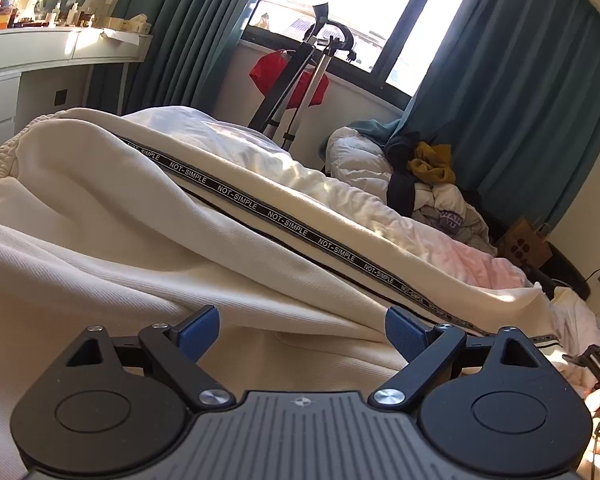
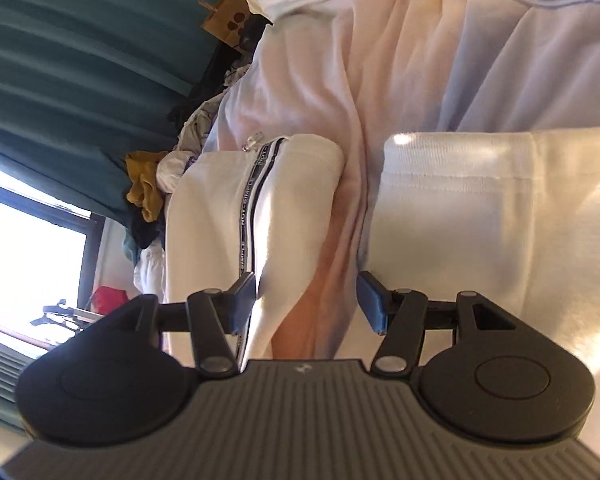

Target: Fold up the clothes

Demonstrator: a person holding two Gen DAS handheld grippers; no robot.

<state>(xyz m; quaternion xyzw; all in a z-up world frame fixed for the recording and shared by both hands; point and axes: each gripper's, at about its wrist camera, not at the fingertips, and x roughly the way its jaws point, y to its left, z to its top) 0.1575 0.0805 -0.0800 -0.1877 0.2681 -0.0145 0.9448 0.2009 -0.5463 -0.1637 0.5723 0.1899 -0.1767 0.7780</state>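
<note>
A: What is lying on the bed [image 1: 480, 256] right now?

B: One pair of cream trousers [image 1: 120, 240] is spreading across the pale bedding, with a black stripe [image 1: 284, 224] reading "NOT-SIMPLE" running down the leg seam. The gathered waistband is sitting at the far left in the left wrist view. In the right wrist view two cream cuffed ends are lying side by side with a strip of pinkish bedding showing between them, so the legs are looking parted rather than stacked.

A: And what are the grippers doing?

B: Two are showing. The left hand-held gripper [image 1: 302, 330] is hovering low over the cream cloth, its blue pads spread wide and gripping nothing. The right hand-held gripper [image 2: 308, 300] is also gaping wide, empty, and pointing into the gap between the two legs.

A: How far along is the folding?

B: The trousers are lying long and loosely rumpled, not in a compact stack, so I am judging that most of the folding is left. Whether one lengthwise fold is being laid or being opened, this view is not settling.

A: Anything else to count?

B: One heap of mixed clothes [image 1: 432, 184] is piling up at the far end of the bed, with a mustard piece on top. One brown paper bag [image 1: 526, 244] is standing beside it, and teal curtains [image 1: 512, 80] are framing one window.
</note>
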